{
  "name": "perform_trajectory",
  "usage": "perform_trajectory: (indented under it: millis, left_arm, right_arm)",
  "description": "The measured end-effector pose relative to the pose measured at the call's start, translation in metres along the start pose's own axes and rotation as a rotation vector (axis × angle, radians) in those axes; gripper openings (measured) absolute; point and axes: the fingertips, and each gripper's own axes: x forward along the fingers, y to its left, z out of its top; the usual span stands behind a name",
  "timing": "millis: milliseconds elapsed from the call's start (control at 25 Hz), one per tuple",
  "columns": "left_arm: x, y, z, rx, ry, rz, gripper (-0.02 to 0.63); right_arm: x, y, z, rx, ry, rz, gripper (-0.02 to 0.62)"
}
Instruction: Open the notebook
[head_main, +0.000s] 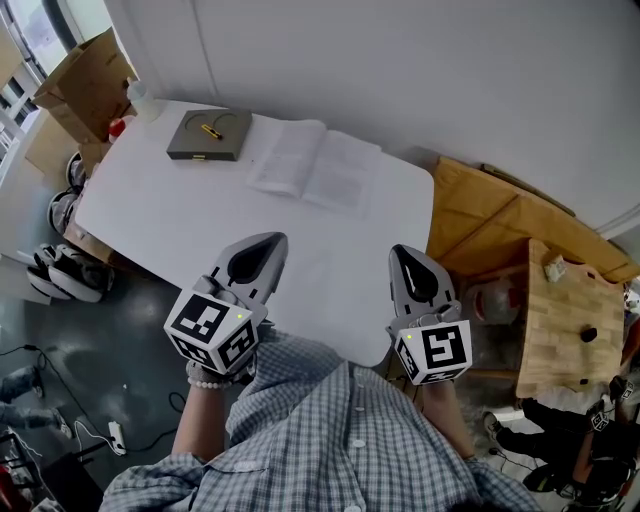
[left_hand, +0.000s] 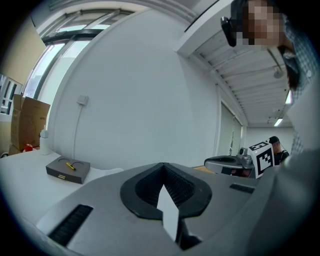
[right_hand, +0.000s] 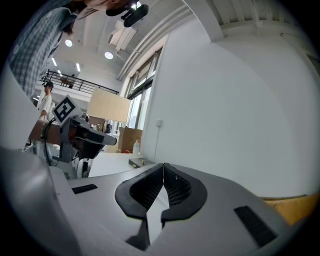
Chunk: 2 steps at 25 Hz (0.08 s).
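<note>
In the head view, the notebook (head_main: 315, 170) is seen lying open on the white bench (head_main: 180, 220) at twelve o'clock, with a grey box (head_main: 210, 135) at eleven. The left gripper (head_main: 268, 242) is held at seven, the right gripper (head_main: 403, 252) at five. In the left gripper view, the jaws are pressed together with nothing between them. In the right gripper view, the jaws are likewise met, empty.

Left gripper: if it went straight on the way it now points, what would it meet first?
Most likely the open notebook: the left gripper aims across bare white table toward its pages. Height is unclear, so it might pass over them.
</note>
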Motion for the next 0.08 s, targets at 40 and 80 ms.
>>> perform_trajectory:
  millis: [40, 80]
  left_arm:
    - [-0.0006, 0.0006, -0.0008, -0.002, 0.001, 0.000, 0.008]
    - [-0.0011, 0.0012, -0.0016, -0.005, 0.003, 0.001, 0.008]
  right_arm:
    - [-0.0001, -0.0001, -0.0010, 0.005, 0.002, -0.003, 0.021]
    - [-0.0001, -0.0002, -0.0020, 0.011, 0.004, -0.007, 0.021]
